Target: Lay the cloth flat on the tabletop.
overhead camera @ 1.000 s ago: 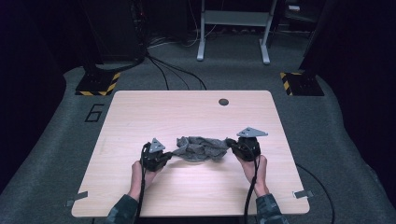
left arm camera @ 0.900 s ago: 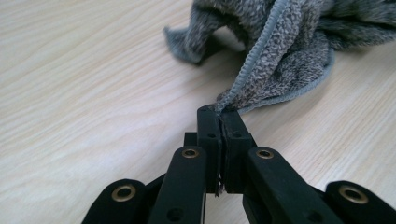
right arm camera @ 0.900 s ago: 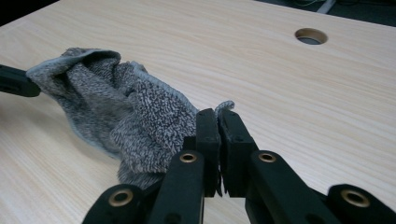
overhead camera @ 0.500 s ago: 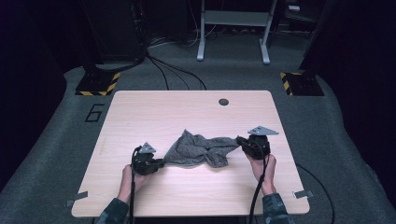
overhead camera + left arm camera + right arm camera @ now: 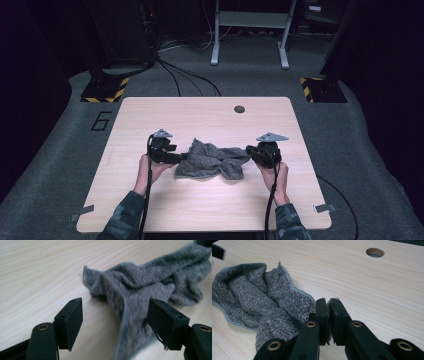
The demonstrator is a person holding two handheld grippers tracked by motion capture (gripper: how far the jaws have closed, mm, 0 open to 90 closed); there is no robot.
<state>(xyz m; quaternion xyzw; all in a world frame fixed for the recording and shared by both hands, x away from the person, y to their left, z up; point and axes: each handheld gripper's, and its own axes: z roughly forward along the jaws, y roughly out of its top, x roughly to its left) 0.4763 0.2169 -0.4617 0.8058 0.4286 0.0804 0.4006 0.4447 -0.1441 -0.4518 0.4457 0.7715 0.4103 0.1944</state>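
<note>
A crumpled grey towel [image 5: 212,160] lies on the wooden table [image 5: 210,120] between my two grippers. My left gripper [image 5: 181,157] is at the towel's left end; its jaws have just been opening and now stand wide apart. In the left gripper view [image 5: 115,315] a fold of the towel [image 5: 140,285] runs between the fingers [image 5: 72,317] without being pressed. My right gripper [image 5: 251,152] is shut on the towel's right edge. The right gripper view [image 5: 328,315] shows the towel [image 5: 257,300] pinched as a thin strip between the pads.
A round cable hole [image 5: 239,108] sits near the table's far edge, also seen as the hole [image 5: 375,252] in the right gripper view. Bare tabletop surrounds the towel. Black stands with yellow-striped bases [image 5: 104,90] and cables lie on the floor beyond.
The left gripper has let go of the towel and opened, shifting toward the towel and a little up. The towel has sagged from a spread shape into a bunch. The right gripper stays put.
</note>
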